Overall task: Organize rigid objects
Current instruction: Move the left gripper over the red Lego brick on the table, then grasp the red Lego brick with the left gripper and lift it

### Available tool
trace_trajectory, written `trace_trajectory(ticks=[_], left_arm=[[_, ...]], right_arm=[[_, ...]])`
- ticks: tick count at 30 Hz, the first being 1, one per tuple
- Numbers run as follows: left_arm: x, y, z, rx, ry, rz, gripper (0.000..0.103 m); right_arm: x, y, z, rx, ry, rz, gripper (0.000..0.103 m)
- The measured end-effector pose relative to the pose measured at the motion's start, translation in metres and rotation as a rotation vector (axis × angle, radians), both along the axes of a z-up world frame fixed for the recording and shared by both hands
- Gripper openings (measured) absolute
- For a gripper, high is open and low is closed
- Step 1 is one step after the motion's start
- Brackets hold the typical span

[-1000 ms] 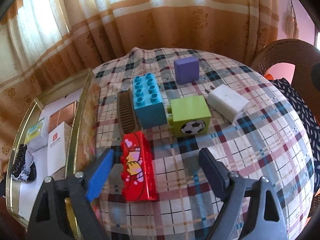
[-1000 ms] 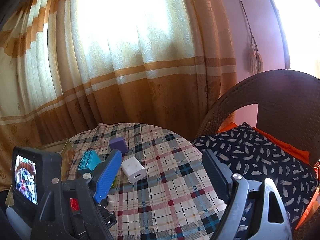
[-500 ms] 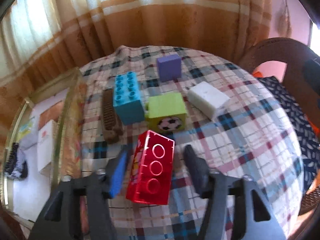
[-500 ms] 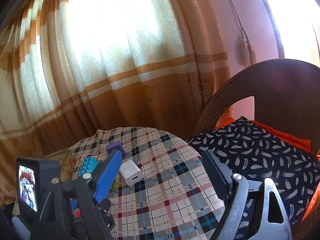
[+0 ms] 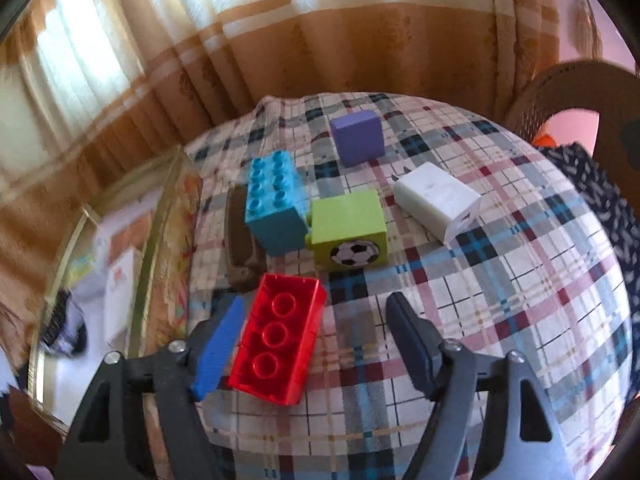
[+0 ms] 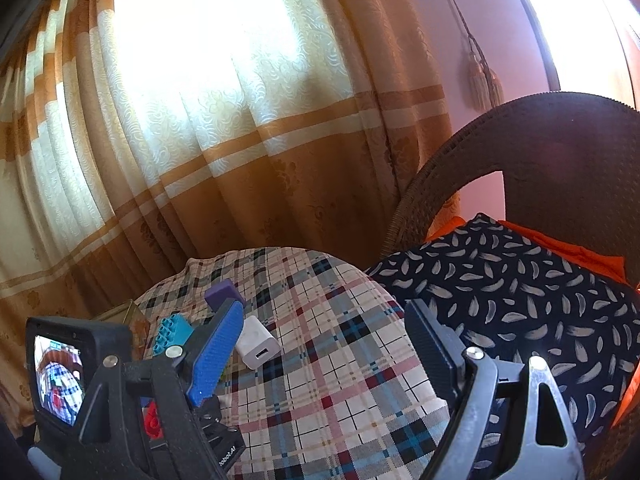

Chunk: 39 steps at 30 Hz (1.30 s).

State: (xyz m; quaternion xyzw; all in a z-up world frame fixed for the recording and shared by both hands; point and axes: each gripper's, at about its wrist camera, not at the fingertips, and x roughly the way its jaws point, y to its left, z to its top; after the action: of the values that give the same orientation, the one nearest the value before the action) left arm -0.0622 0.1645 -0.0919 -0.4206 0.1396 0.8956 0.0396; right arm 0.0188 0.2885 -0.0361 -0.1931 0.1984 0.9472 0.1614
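Six small things sit on my plaid-covered desk (image 5: 500,300) before a gold-striped curtain (image 5: 320,40). My left tool (image 5: 316,308) has the red brick (image 5: 278,332) between its jaws, which have just been opening. The brick lies hollow side up near the desk's front edge, close against the blue pad (image 5: 218,348), while the dark pad (image 5: 408,332) stands clear of it, so nothing is pinched.

Just beyond it a brown comb (image 5: 240,240) lies alongside the blue brick (image 5: 274,204), which touches the green block (image 5: 348,228) bearing a football. The white charger (image 5: 436,200) lies to the right of the green block, and the purple block (image 5: 358,138) stands farthest back. A gold-rimmed tray (image 5: 156,240) borders the desk on the left.

My right tool (image 6: 326,312) hangs above the desk with its jaws spread and empty, near a wicker chair (image 6: 560,140) with a feather-print cushion (image 6: 520,280).
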Motion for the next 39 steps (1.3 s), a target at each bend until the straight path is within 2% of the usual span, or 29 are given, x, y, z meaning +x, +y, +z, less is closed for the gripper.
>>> trace_trajectory(ticks=[2, 6, 12, 14, 15, 16, 17, 19, 20, 24, 27, 34, 39], left_arm=[[0.000, -0.004, 0.000, 0.029, -0.016, 0.022, 0.071], [-0.001, -0.002, -0.001, -0.023, 0.001, 0.035, 0.071], [-0.009, -0.021, -0.004, 0.155, -0.075, 0.079, 0.070], [-0.008, -0.025, -0.005, 0.217, -0.089, 0.083, 0.066], [-0.007, -0.023, -0.006, 0.209, -0.087, 0.072, 0.064], [-0.006, -0.021, -0.005, 0.214, -0.085, 0.051, 0.055], [-0.005, -0.019, -0.005, 0.212, -0.086, 0.037, 0.052], [-0.003, -0.014, -0.004, 0.219, -0.088, 0.001, 0.035], [-0.003, -0.013, -0.003, 0.221, -0.089, -0.012, 0.031], [-0.001, -0.014, -0.001, 0.244, -0.098, -0.051, 0.030], [0.003, -0.020, 0.004, 0.320, -0.122, -0.092, 0.030], [0.020, -0.030, 0.036, 0.311, -0.027, -0.135, 0.030], [0.027, -0.049, 0.063, 0.284, 0.068, -0.128, 0.030]], right_arm=[[0.001, 0.000, 0.000, -0.001, 0.002, -0.003, 0.085], [0.001, 0.001, 0.000, 0.002, 0.001, -0.002, 0.084], [0.000, 0.001, 0.000, 0.000, -0.008, 0.000, 0.084], [0.000, 0.002, 0.000, -0.007, -0.010, -0.004, 0.084], [0.000, 0.003, -0.001, -0.011, -0.013, -0.005, 0.084], [0.000, 0.003, -0.001, -0.017, -0.020, -0.007, 0.084], [0.000, 0.004, -0.001, -0.019, -0.025, -0.007, 0.084], [0.000, 0.005, -0.002, -0.024, -0.039, -0.007, 0.084], [0.000, 0.005, -0.002, -0.024, -0.044, -0.007, 0.084], [0.003, 0.009, 0.000, -0.020, -0.060, 0.002, 0.084], [0.003, 0.010, 0.003, -0.012, -0.074, 0.017, 0.084], [-0.023, 0.004, 0.005, 0.031, -0.149, 0.137, 0.084], [-0.053, -0.012, 0.005, 0.083, -0.217, 0.248, 0.084]])
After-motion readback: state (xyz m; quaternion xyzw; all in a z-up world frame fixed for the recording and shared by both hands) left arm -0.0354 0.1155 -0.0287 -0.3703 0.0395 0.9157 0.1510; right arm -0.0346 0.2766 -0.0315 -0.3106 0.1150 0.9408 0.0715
